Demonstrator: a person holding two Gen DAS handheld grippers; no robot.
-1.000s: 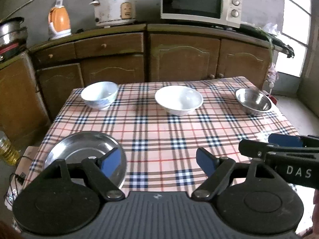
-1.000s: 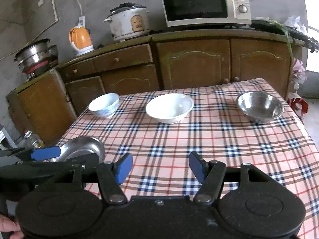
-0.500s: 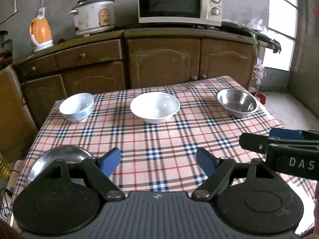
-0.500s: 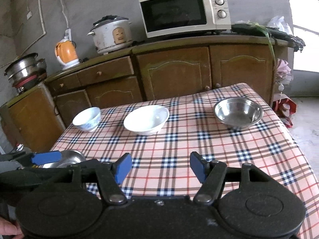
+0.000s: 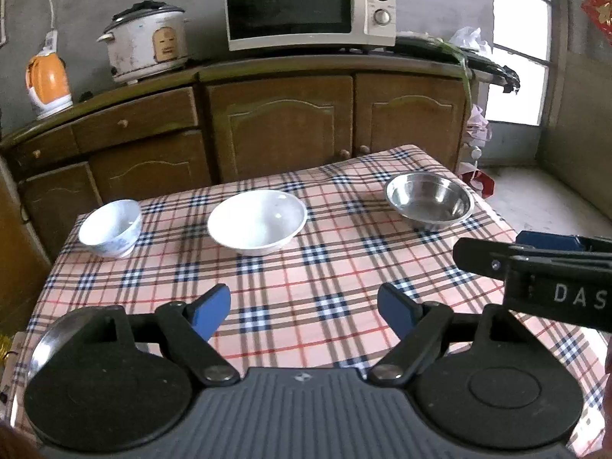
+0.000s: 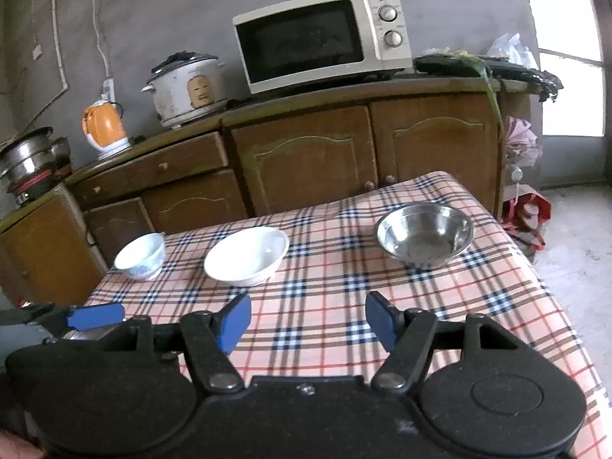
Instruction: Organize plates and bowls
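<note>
On the checked tablecloth (image 5: 306, 290) I saw, left to right, a small white-and-blue ceramic bowl (image 5: 110, 227), a wide white bowl (image 5: 257, 222) and a steel bowl (image 5: 428, 201), well apart. My left gripper (image 5: 304, 308) and right gripper (image 6: 308, 321) hung above the near cloth, jaws wide and empty.

Light: daylight from the window (image 5: 520, 49), blown out white.
Room: dim, grey.
Glare: soft sheen in the steel bowl (image 6: 424, 235).
Edges: fisheye bend, dark corners.
Focus: mostly sharp.
</note>
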